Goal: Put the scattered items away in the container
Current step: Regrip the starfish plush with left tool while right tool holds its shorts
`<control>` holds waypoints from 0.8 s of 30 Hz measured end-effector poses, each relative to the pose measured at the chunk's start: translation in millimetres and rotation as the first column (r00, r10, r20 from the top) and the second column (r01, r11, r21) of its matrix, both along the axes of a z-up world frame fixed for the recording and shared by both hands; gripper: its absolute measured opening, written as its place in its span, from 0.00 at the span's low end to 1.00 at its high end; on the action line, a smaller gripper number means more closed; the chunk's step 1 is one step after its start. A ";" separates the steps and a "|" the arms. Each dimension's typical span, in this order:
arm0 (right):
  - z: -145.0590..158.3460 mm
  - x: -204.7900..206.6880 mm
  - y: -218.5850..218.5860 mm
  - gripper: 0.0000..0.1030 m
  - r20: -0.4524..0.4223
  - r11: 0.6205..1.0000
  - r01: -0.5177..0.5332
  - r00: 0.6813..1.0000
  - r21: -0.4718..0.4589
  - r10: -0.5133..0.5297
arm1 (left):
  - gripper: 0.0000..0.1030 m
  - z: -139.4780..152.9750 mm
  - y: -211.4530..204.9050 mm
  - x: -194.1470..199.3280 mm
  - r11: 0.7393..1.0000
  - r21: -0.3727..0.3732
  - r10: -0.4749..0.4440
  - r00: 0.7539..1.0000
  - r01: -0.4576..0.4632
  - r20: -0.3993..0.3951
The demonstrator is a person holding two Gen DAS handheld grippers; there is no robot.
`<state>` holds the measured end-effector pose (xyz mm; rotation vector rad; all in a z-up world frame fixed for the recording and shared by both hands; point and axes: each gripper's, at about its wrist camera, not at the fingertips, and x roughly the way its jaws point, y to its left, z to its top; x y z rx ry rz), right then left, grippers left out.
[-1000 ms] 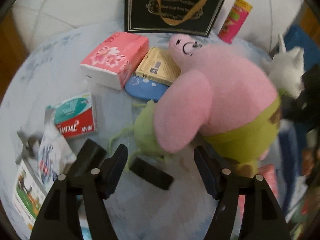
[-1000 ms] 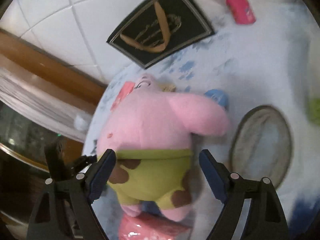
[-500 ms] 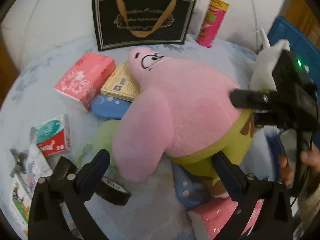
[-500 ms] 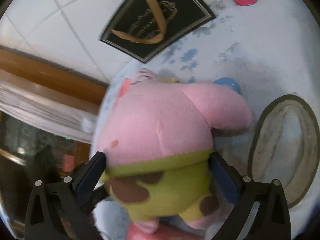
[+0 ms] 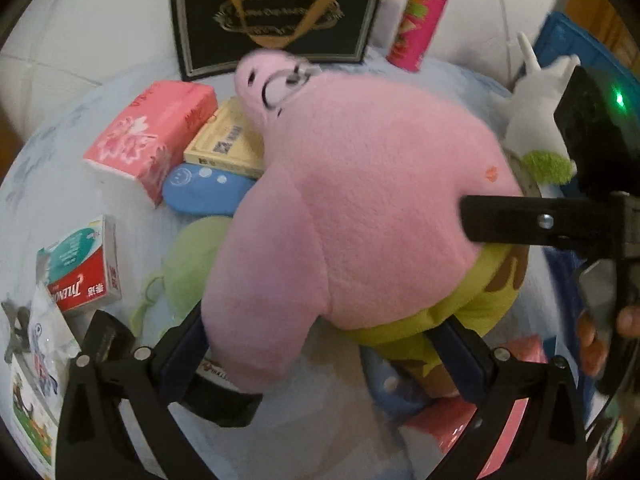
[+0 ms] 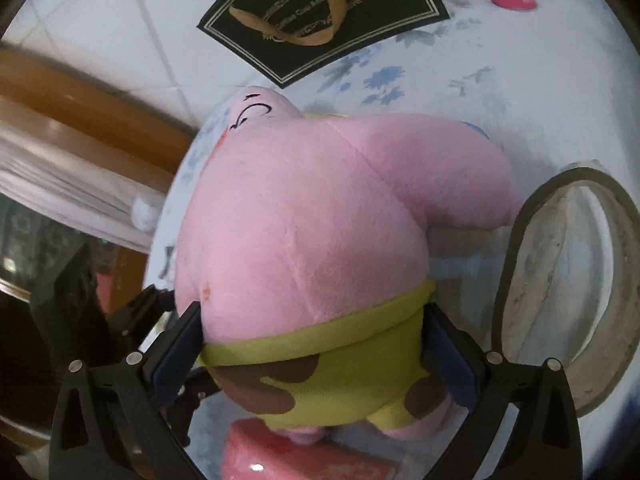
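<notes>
Your pink star plush (image 5: 360, 208) in green shorts lies across the clutter on the counter (image 5: 68, 184), head towards the black gift bag (image 5: 276, 16) at the back. Your right hand-held gripper (image 6: 312, 356) is clamped on the plush at its waistband, both pads pressed into the fabric. Your left hand-held gripper (image 5: 324, 344) stands apart, one finger beside the plush's near arm, the other by its shorts; whether the pads touch it you cannot tell.

Under and beside the plush lie a yellow box (image 5: 224, 144), a blue oval case (image 5: 200, 192) and a pink tissue pack (image 5: 152, 136). A chips can (image 5: 420, 20) stands right of the bag. A round grey-rimmed tray (image 6: 576, 288) lies just right of the plush.
</notes>
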<state>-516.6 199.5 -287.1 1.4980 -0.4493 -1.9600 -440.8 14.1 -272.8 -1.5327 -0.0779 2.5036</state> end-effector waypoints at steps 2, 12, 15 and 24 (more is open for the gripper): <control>-0.8 -2.1 1.6 1.00 0.001 0.999 0.035 0.999 -0.003 -0.035 | 1.00 4.0 4.6 2.4 1.000 -0.017 0.013 1.000 -0.013 -0.021; 2.3 10.8 -4.7 1.00 -0.059 0.998 0.055 0.997 0.037 -0.053 | 1.00 1.6 9.2 4.7 0.997 -0.020 0.069 0.991 -0.072 -0.111; 13.6 23.1 -9.9 1.00 -0.150 0.998 0.027 0.989 0.056 -0.018 | 0.86 11.8 20.9 14.7 0.994 -0.109 0.004 0.986 -0.023 -0.167; 43.9 52.7 -6.1 0.75 -0.255 0.999 0.045 0.966 -0.008 -0.045 | 0.20 44.3 16.3 16.0 0.984 -0.164 0.027 0.978 -0.063 -0.209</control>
